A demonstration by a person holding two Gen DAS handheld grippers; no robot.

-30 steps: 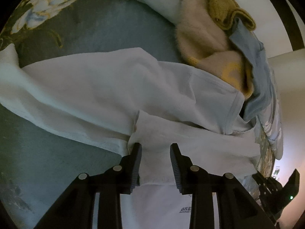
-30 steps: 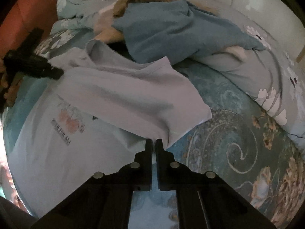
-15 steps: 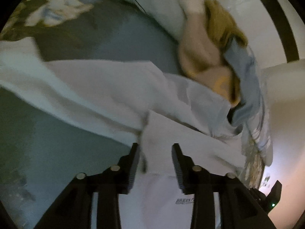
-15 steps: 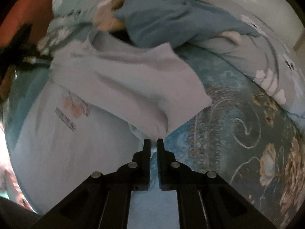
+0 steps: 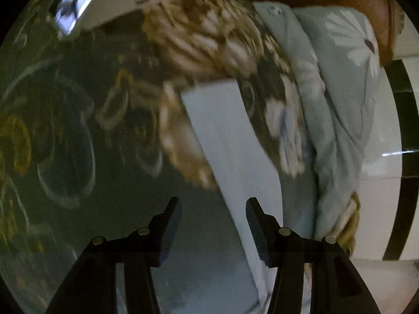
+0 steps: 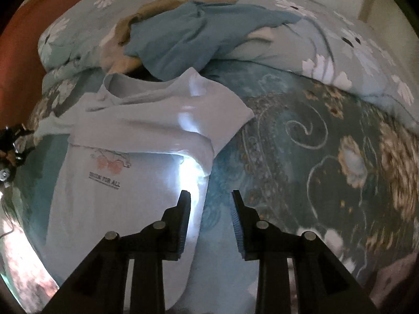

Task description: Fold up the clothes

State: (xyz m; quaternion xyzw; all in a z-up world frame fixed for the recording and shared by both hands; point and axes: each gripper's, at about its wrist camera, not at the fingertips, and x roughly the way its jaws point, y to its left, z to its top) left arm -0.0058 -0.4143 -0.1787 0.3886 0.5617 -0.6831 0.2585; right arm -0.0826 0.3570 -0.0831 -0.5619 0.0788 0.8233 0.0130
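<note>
A white T-shirt [image 6: 125, 209] with a small printed motif lies flat on the bed, its right sleeve [image 6: 167, 115] folded in over the chest. My right gripper [image 6: 209, 198] hovers over the shirt's right edge. Its jaws are opening and nothing is pinched between them. My left gripper [image 6: 10, 141] shows as a dark shape at the far left edge. The left wrist view is blurred. There my left gripper [image 5: 212, 206] is opening over the dark bedspread, with nothing in it. A white strip of the shirt [image 5: 225, 136] runs past its right finger [image 5: 255, 217].
A blue garment [image 6: 183, 34] and a tan fuzzy one [image 6: 115, 55] are heaped behind the shirt. A pale floral duvet [image 6: 327, 39] is bunched along the back. Dark patterned bedspread [image 6: 301, 157] stretches to the right. An orange headboard [image 6: 23, 39] is at far left.
My right gripper went from shut on the sleeve's edge to open and lifted a little. My left gripper swung off the shirt and rolled, its jaws wider.
</note>
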